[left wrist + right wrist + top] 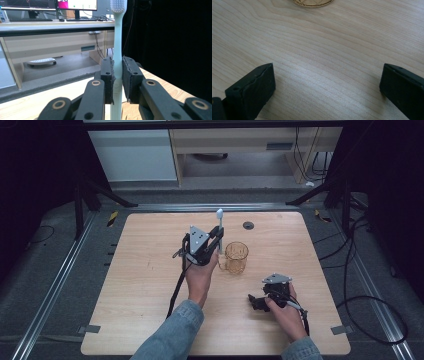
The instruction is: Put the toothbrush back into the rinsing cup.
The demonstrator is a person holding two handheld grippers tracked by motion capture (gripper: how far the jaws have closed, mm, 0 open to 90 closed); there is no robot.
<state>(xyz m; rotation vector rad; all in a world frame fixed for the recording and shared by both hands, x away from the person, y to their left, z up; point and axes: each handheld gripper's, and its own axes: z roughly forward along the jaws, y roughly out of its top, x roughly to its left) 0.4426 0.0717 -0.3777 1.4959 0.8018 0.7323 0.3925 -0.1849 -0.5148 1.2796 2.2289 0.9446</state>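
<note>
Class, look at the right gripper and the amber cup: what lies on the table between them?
Nothing: between the right gripper and the amber cup the wooden table is bare, as the high view and the right gripper view both show.

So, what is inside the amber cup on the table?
The cup looks empty: through its clear wall only the table shows. The toothbrush is upright beside it, not in it, held by the left tongs. The cup's bottom cannot be seen clearly.

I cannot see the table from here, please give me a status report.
Left tool shut on toothbrush, held upright beside amber cup. Right tool open, nothing between, low over table. Nothing in the way.
</note>
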